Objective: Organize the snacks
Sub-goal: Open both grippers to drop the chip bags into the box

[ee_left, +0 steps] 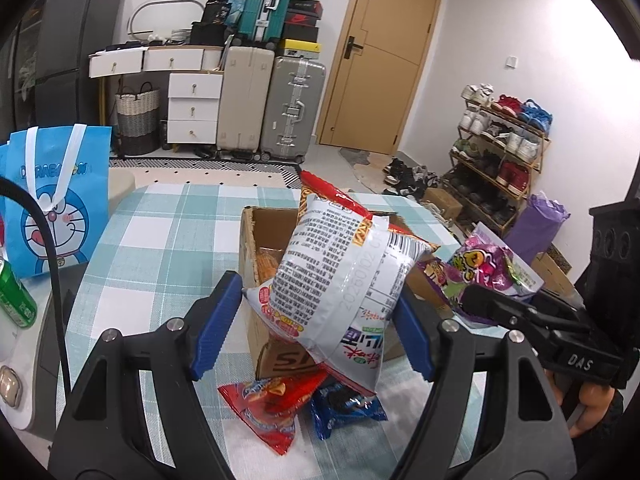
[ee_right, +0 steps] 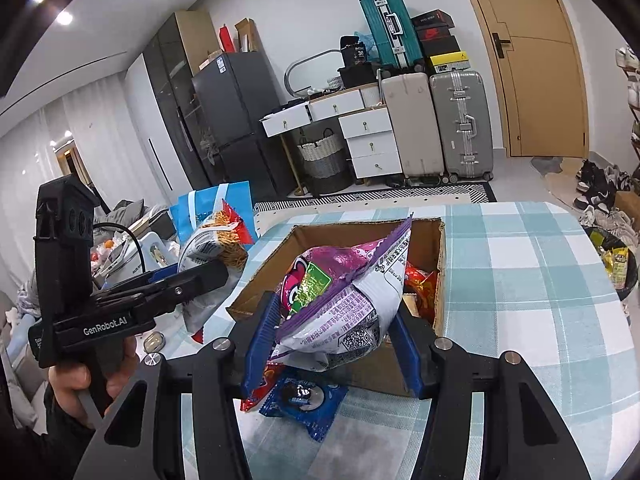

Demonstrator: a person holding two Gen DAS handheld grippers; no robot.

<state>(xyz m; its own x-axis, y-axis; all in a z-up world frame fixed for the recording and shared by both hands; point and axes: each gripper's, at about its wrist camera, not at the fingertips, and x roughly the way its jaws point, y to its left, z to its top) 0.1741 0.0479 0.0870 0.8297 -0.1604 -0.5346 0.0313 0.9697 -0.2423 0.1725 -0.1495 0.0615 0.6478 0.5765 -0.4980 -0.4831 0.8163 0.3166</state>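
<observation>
My left gripper is shut on a white and orange snack bag and holds it above the near edge of an open cardboard box. My right gripper is shut on a purple snack bag, held over the near side of the same box. The purple bag also shows in the left wrist view, and the white and orange bag in the right wrist view. A red snack pack and a blue cookie pack lie on the checked tablecloth in front of the box.
A blue Doraemon bag stands at the table's left, with a green can near it. Red packs lie inside the box. Suitcases, drawers and a shoe rack stand beyond the table.
</observation>
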